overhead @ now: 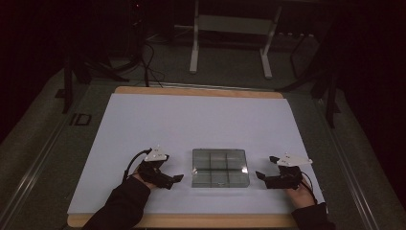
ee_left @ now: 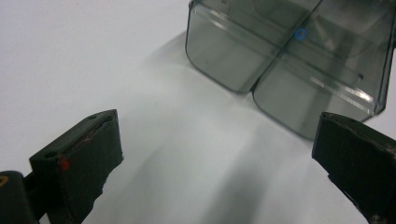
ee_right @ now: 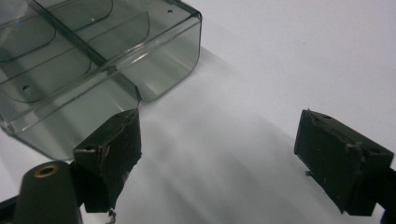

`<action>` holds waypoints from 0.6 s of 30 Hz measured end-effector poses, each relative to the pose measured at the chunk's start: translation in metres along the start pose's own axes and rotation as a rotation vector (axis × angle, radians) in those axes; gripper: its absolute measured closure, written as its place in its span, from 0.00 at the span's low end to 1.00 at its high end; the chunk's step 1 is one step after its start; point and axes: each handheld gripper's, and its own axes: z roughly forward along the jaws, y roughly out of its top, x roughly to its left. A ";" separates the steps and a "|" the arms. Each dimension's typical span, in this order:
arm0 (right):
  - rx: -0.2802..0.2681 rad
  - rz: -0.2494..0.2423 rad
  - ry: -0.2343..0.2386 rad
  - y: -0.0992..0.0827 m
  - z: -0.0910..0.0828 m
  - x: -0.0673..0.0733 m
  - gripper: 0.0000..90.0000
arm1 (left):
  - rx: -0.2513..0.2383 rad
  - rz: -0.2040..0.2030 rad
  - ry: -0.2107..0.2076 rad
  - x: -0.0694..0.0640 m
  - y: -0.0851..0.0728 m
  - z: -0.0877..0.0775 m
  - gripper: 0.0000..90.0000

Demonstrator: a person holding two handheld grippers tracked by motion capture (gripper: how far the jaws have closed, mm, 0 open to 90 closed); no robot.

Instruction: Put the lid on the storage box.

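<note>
A smoky, transparent plastic organiser box with divided compartments (overhead: 220,167) lies flat on the white sheet over the wooden bench (overhead: 201,122), near the middle of its front edge. The left gripper (overhead: 178,178) sits just beside the box's left side, the right gripper (overhead: 259,175) beside its right — both with jaws spread wide, holding nothing.
</note>
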 end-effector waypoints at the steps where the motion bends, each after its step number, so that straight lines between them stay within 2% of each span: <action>1: 0.002 0.003 -0.004 -0.001 -0.001 0.000 0.16 | 0.006 0.001 0.003 0.000 -0.001 -0.001 0.03; 7: 0.009 0.010 -0.008 -0.006 -0.006 0.000 0.16 | 0.005 0.010 0.035 -0.002 -0.005 -0.009 0.03; 14: 0.009 0.028 -0.022 -0.014 -0.013 0.000 0.16 | -0.009 -0.029 0.049 0.001 -0.014 -0.018 0.03; 18: 0.013 0.039 -0.041 -0.018 -0.017 -0.002 0.16 | -0.004 -0.028 0.057 0.000 -0.018 -0.021 0.03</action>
